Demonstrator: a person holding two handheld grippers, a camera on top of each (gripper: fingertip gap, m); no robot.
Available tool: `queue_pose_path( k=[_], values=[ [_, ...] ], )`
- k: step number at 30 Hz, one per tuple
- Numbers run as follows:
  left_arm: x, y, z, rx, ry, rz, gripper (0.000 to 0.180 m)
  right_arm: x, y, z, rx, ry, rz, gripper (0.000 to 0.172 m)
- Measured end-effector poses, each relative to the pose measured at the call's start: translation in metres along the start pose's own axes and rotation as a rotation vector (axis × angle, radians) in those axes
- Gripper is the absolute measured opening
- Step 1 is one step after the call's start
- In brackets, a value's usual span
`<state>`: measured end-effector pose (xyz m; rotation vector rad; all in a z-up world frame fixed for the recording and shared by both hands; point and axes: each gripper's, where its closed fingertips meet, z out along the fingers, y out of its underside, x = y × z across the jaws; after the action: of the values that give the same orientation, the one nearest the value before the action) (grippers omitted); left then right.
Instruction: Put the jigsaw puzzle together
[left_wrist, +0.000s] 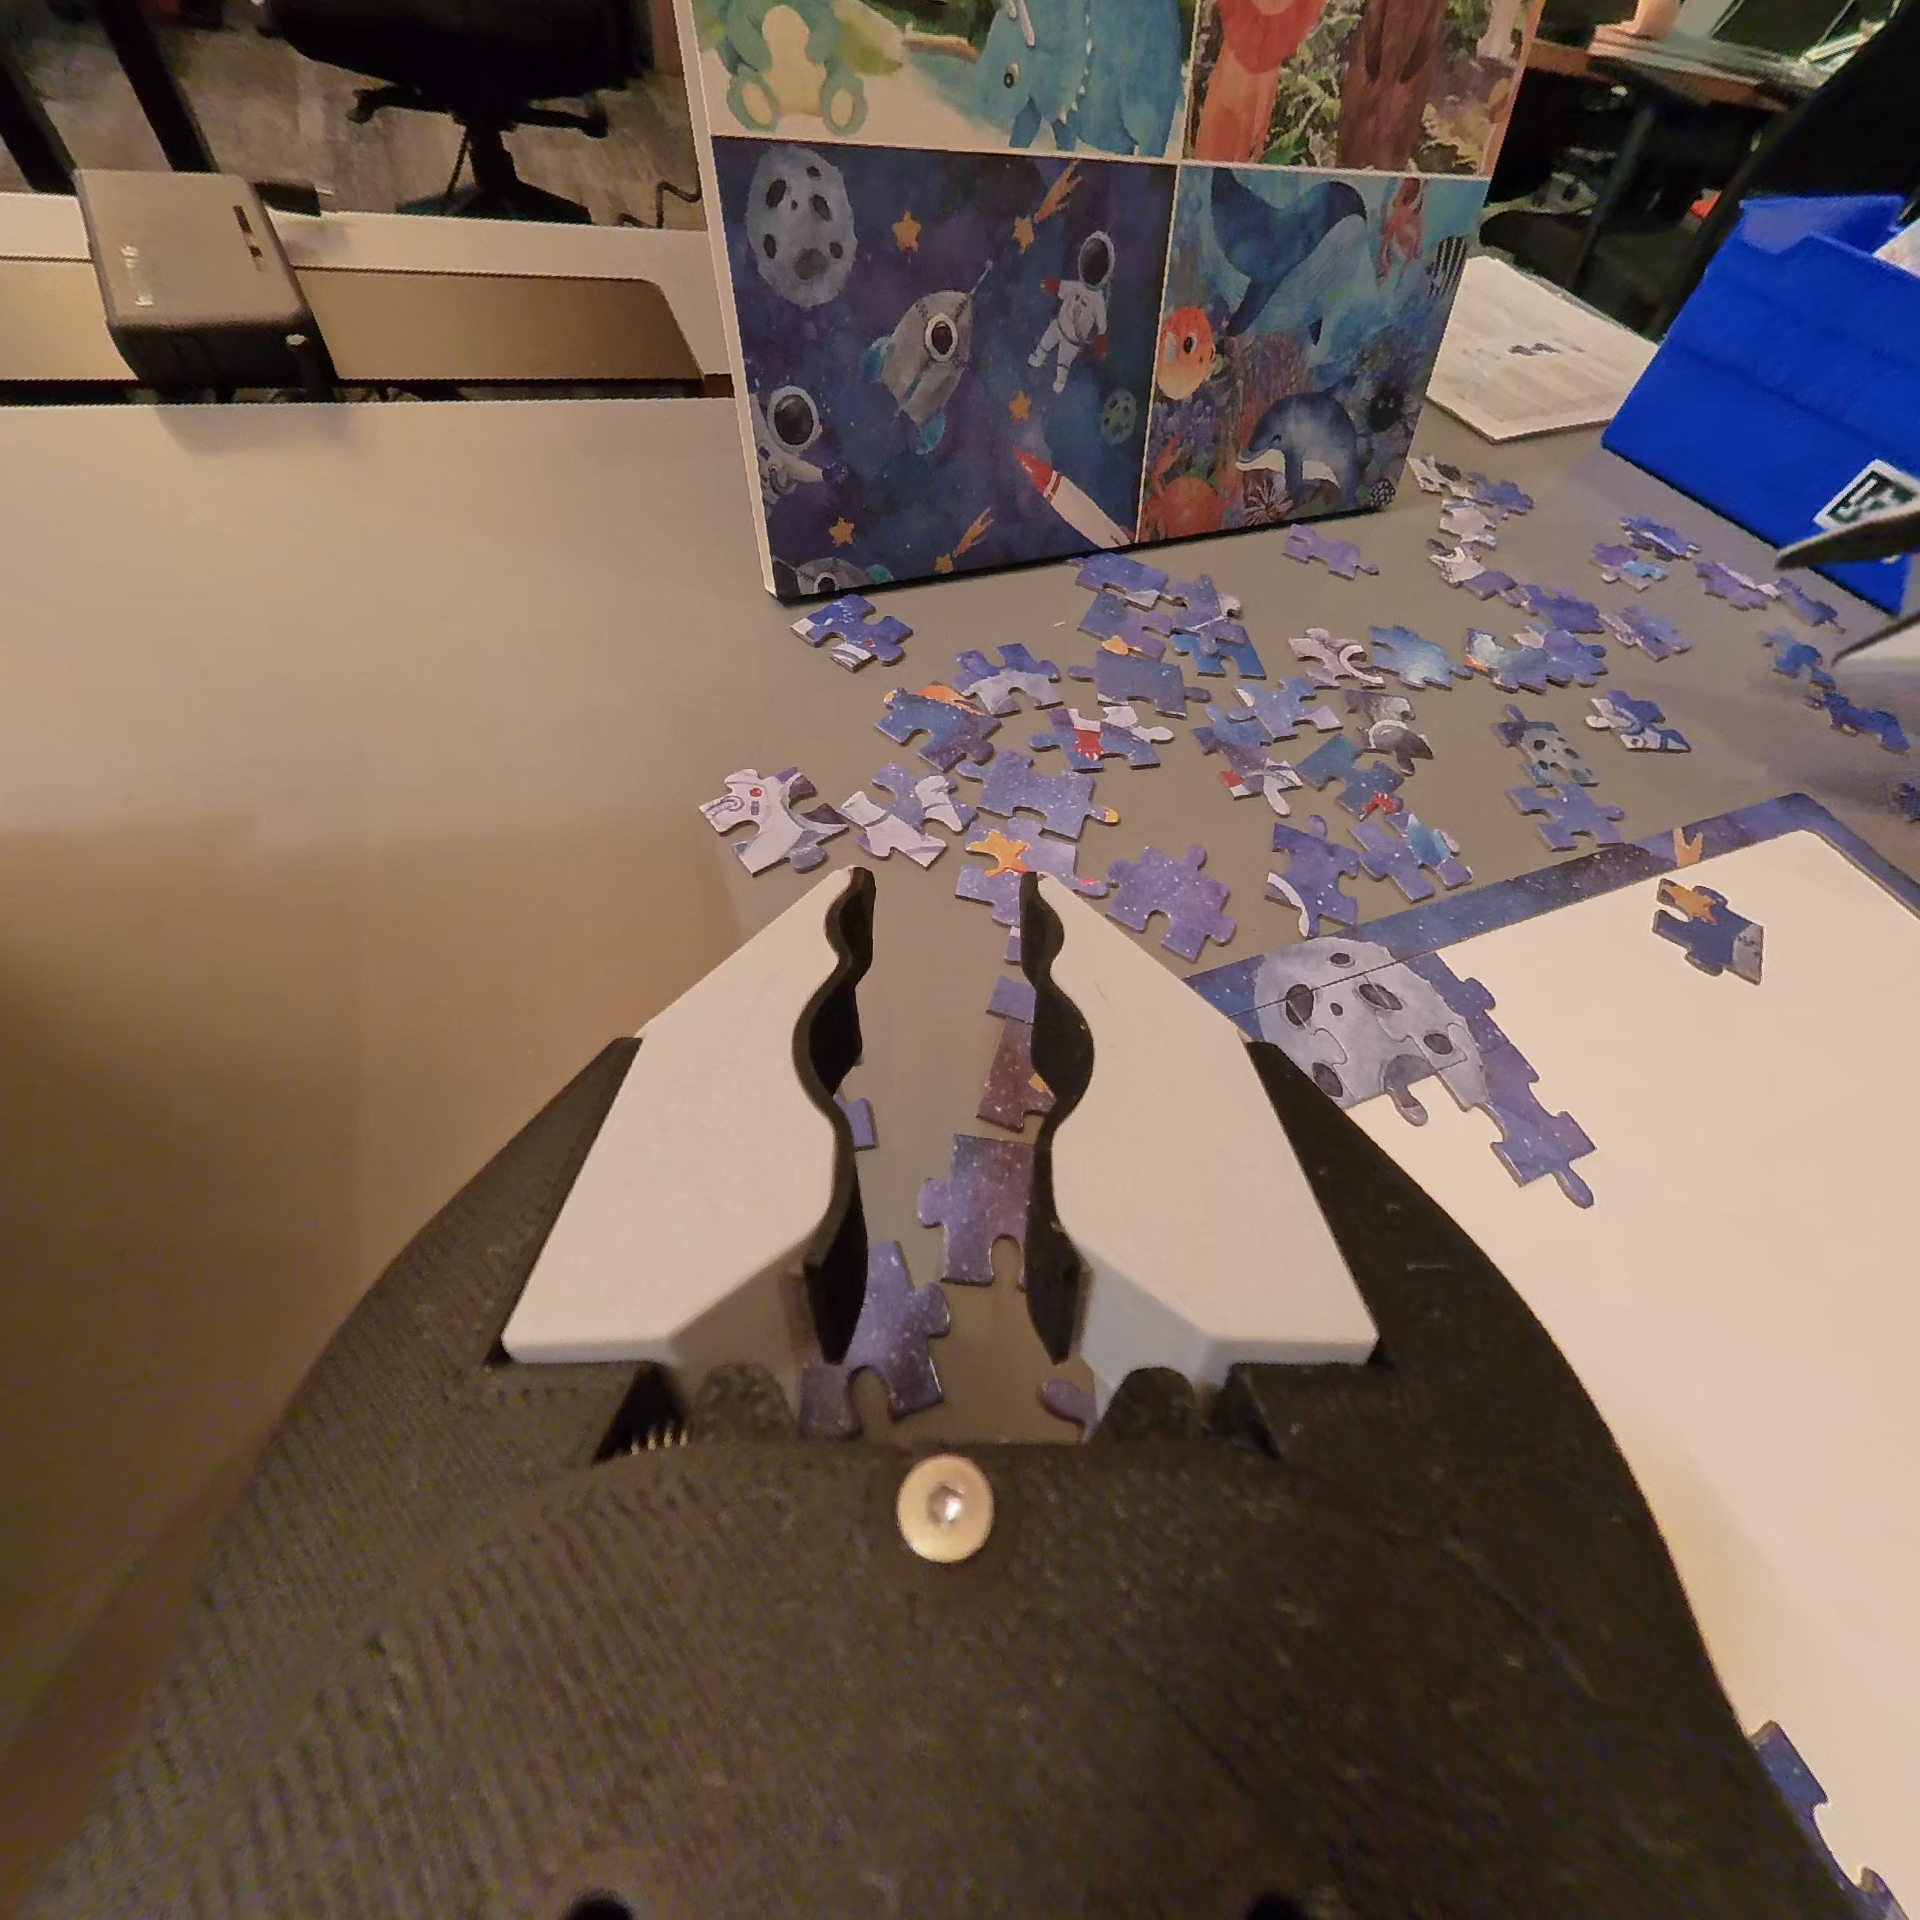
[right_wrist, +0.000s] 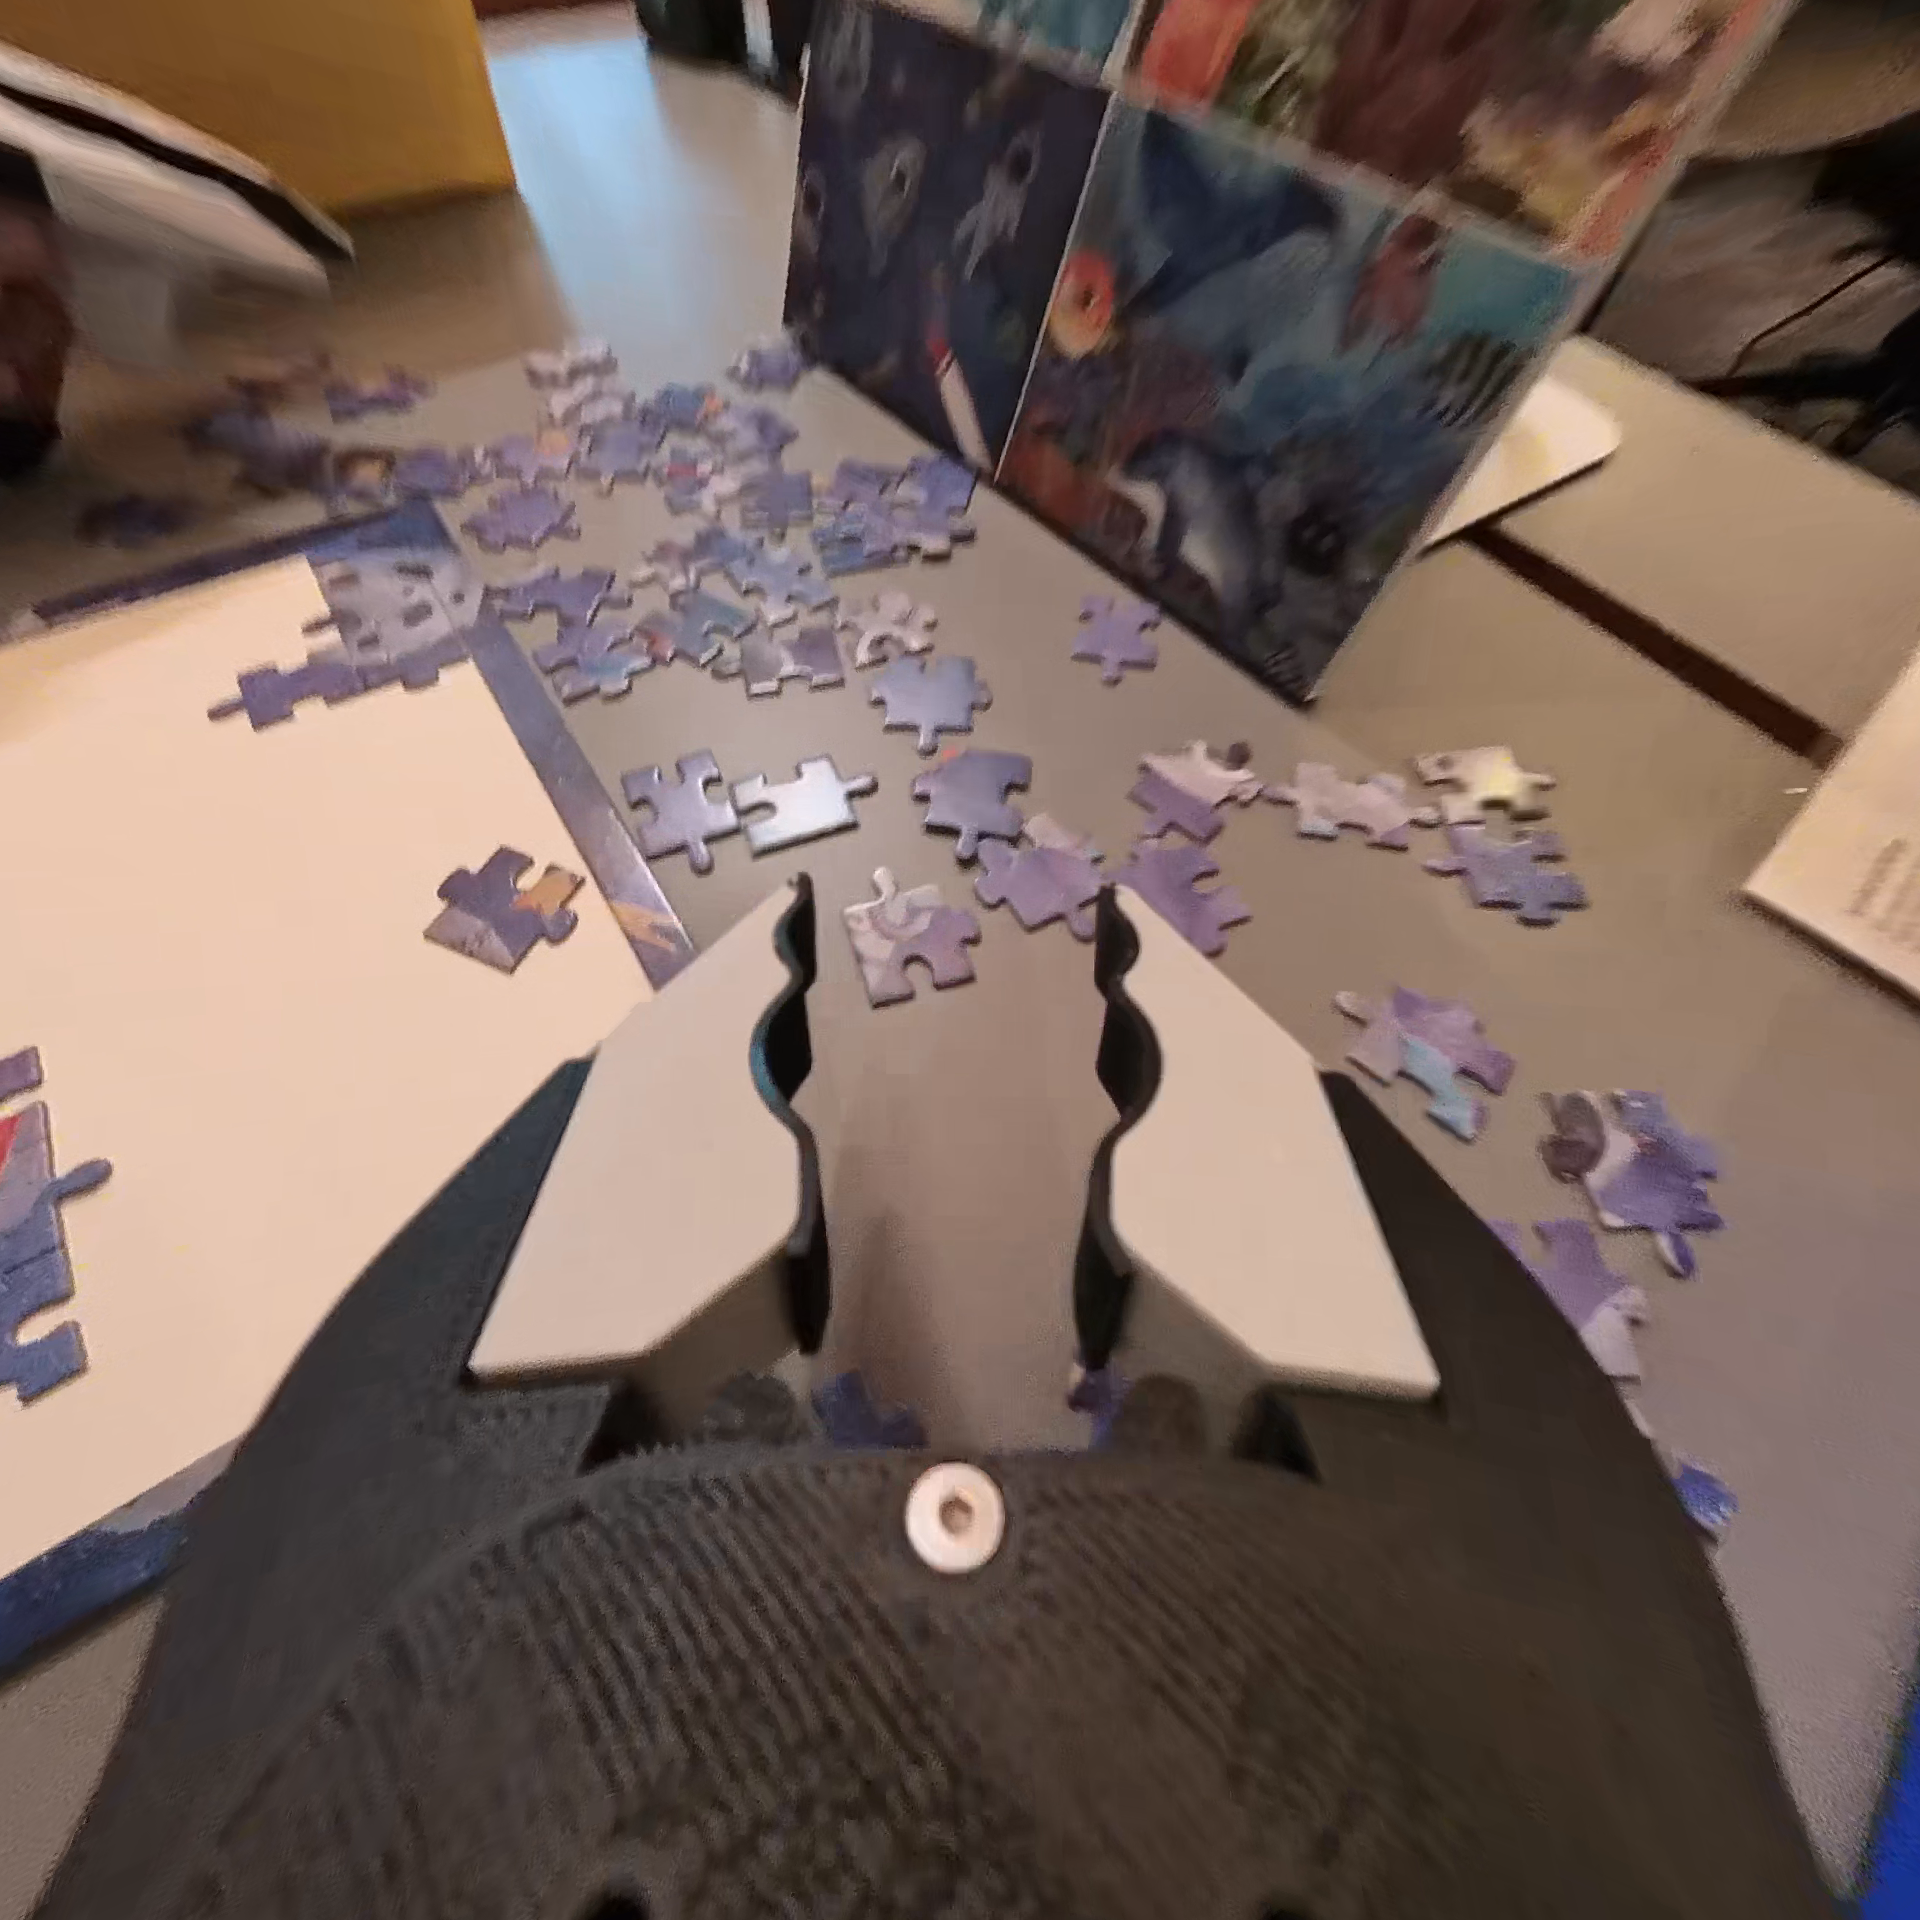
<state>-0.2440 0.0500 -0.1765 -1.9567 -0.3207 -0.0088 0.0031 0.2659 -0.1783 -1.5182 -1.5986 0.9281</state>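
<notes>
**Both grippers empty above scattered puzzle pieces**

Your widest surface is the grey table (left_wrist: 416, 644), which runs under both tools. Ahead of your left gripper (left_wrist: 945, 894), past the scatter, the picture-covered puzzle box (left_wrist: 1091, 312) stands upright; from your right gripper (right_wrist: 951, 904) the same box sits ahead and to the right, blurred. The white puzzle board (left_wrist: 1662, 1195) with its dark blue printed border lies flat just right of your left tool and to the left of your right one. On it a joined patch showing a grey moon (left_wrist: 1382, 1029) fills the corner nearest your left fingers, and a single piece with an orange mark (right_wrist: 506, 909) lies alone on the white, left of your right fingers. A blue bin (left_wrist: 1787, 364) stands far right of the left tool.

Loose blue and purple pieces (left_wrist: 1247, 727) lie spread between the box and both tools.

Your left gripper's fingers stand a little apart and pinch nothing — dark starry pieces (left_wrist: 982, 1210) lie flat on the table below the gap between them. Your right gripper's fingers are spread wider, with nothing between the pads; a pale purple-and-white piece (right_wrist: 909, 940) lies on the table just ahead of the gap, nearer the left finger.
</notes>
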Motion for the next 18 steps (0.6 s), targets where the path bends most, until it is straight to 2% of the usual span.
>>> queue_pose_path(
  k=[4, 13, 18],
  values=[
    [0.0, 0.0, 0.0, -0.002, 0.003, -0.001, 0.026, -0.004, 0.013, 0.022, -0.115, -0.007, -0.06, 0.049],
    [0.0, 0.001, 0.001, -0.008, 0.007, -0.004, 0.026, -0.006, 0.018, 0.04, -0.165, -0.081, -0.091, 0.043],
    [0.0, 0.001, 0.001, -0.01, 0.009, -0.008, 0.026, -0.009, 0.023, 0.042, -0.183, -0.1, -0.085, 0.046]
  ],
)
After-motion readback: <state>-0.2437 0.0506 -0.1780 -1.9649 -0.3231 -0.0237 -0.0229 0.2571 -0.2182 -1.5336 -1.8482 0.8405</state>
